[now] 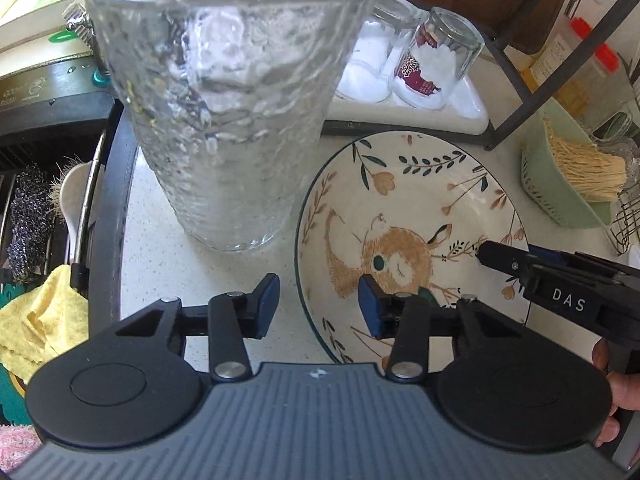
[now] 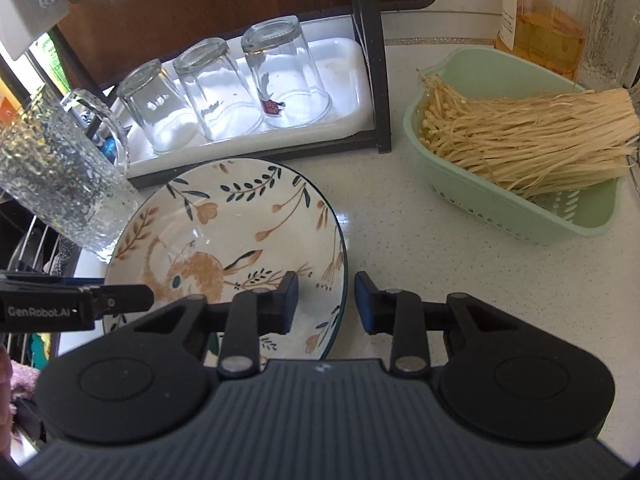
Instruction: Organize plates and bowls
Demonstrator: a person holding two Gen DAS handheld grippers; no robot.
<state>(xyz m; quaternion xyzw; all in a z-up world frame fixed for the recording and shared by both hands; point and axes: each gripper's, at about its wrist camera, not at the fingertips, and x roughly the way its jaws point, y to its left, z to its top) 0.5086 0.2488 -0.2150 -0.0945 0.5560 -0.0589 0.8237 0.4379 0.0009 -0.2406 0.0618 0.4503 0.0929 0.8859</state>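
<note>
A cream bowl with a deer and leaf pattern (image 1: 412, 216) sits on the speckled counter; it also shows in the right wrist view (image 2: 236, 220). My left gripper (image 1: 318, 304) is open, its jaws straddling the bowl's left rim. My right gripper (image 2: 326, 302) is open, its jaws straddling the bowl's right rim. The right gripper's finger reaches over the bowl in the left wrist view (image 1: 516, 260). Neither pair of pads presses the rim.
A tall textured glass (image 1: 228, 92) stands just left of the bowl. A white tray (image 2: 340, 60) under a dark rack holds three upturned glasses (image 2: 220, 88). A green basket (image 2: 516, 208) of enoki mushrooms sits right. A sink with scrubbers (image 1: 30, 220) lies left.
</note>
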